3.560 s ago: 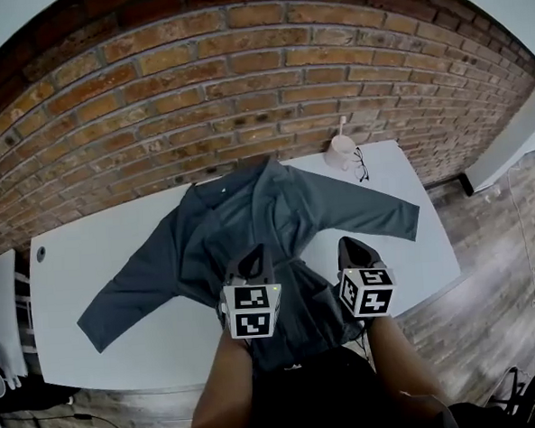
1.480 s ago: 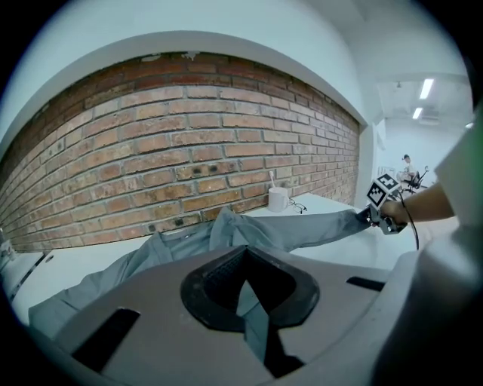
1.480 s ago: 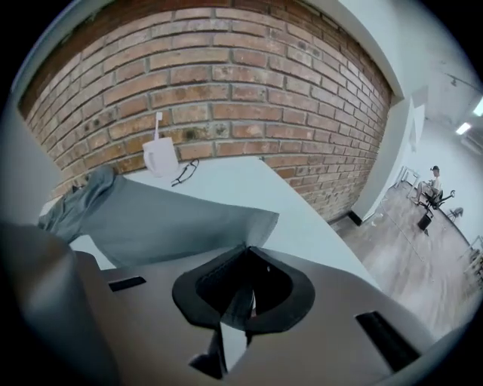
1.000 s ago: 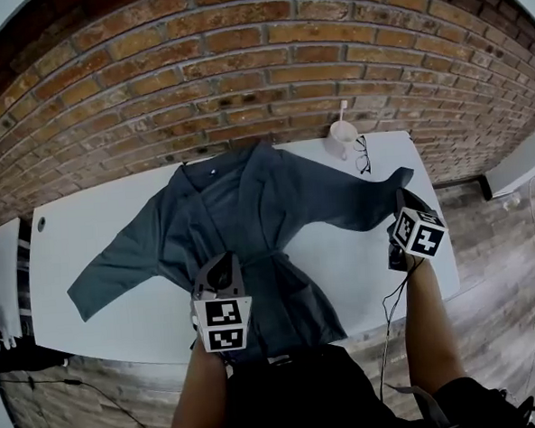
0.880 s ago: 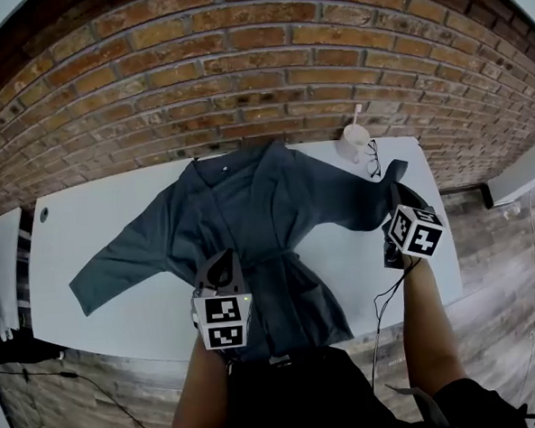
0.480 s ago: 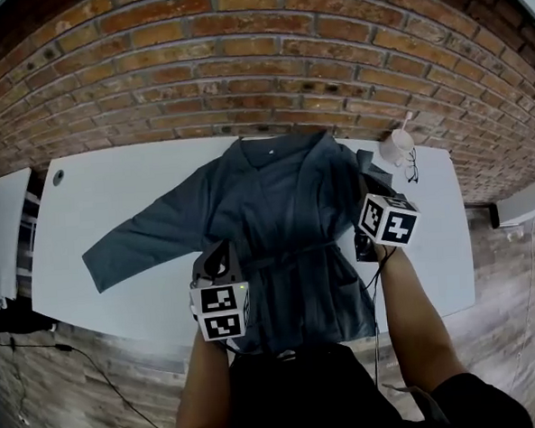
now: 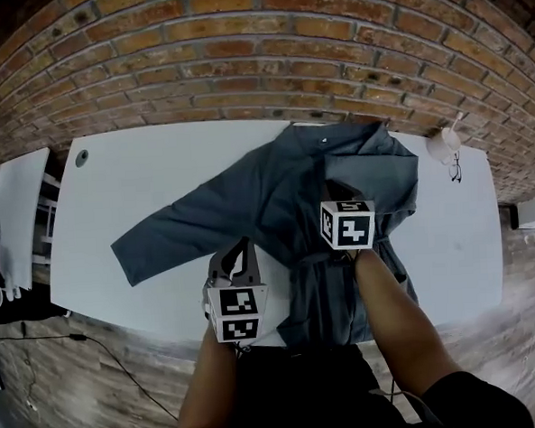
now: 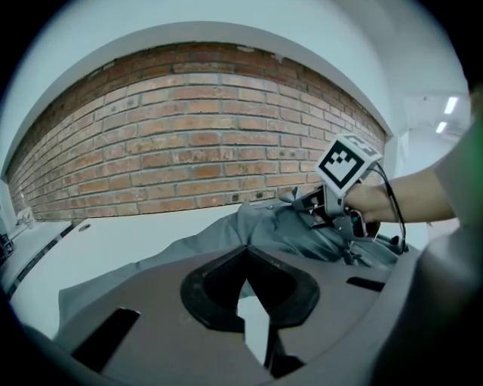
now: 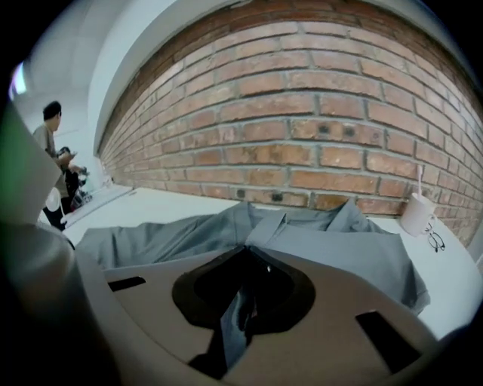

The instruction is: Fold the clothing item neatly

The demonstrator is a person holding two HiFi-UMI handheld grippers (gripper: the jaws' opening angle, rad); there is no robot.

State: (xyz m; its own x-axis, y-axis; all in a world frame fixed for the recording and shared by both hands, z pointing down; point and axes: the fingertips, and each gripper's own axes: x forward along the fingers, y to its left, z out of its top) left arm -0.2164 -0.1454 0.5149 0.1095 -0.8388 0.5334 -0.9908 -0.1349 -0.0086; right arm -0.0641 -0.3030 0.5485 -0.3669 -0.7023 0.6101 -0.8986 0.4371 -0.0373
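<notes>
Two sleeves, two states. The grey robe lies front up on the white tabletop. Its collar is toward the brick wall and its hem is at the near edge, where the person's body hides it.

Right gripper: the jaws are closed on a strip of grey cloth, plain in its own view. This is the end of the folded sleeve, which is doubled back over the robe's chest. The gripper sits over the robe's middle.

Left gripper: the jaws are together with nothing between them. It hangs over bare tabletop just beside the robe's side, near the underarm of the outstretched sleeve. Whether it touches cloth cannot be told.

Key relation: the outstretched sleeve lies off to the left gripper's left. Its long axis runs from the shoulder outward and slightly toward the near edge, and its cuff is well apart from both grippers. The left gripper is much the nearer; the right is occupied, on the other side of the body.

Judgement: the held sleeve wants laying flat and letting go first. The left gripper must then open, travel out along the sleeve to the cuff, and carry it back across the chest.

Room: there is bare tabletop all round that sleeve, though the cuff lies not far from the near edge. A cup and eyeglasses stand at the far right corner, apart from the robe.
</notes>
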